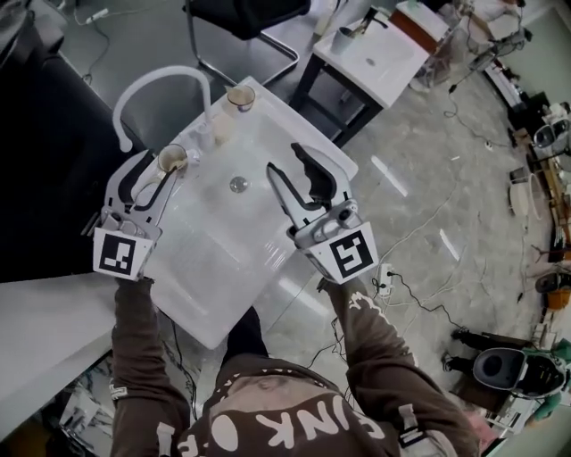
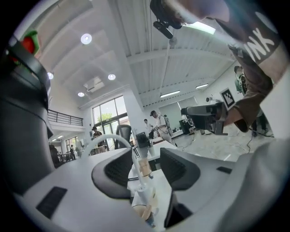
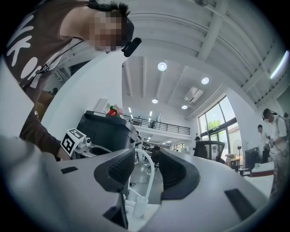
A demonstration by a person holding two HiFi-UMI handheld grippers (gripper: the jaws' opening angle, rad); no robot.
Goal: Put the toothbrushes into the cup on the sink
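A white sink (image 1: 268,259) carries an arched white faucet (image 1: 165,78) and two tan cups. The far cup (image 1: 241,96) stands at the back corner. The near cup (image 1: 172,158) stands on the left rim, right at the fingertips of my left gripper (image 1: 162,165). That gripper is open, with nothing pressed between its pads. In the left gripper view the near cup (image 2: 144,212) sits below the jaws of my left gripper (image 2: 147,174), and a thin piece with a blue end (image 2: 150,222) shows in it. My right gripper (image 1: 285,159) hovers over the basin, open and empty, facing the faucet (image 3: 139,205).
A drain (image 1: 237,185) sits mid-basin. A second sink on a black stand (image 1: 379,58) and a black chair (image 1: 250,18) are beyond. Cables (image 1: 428,223) cross the floor at the right. A white tabletop (image 1: 45,330) lies at the left. People stand far off (image 2: 158,124).
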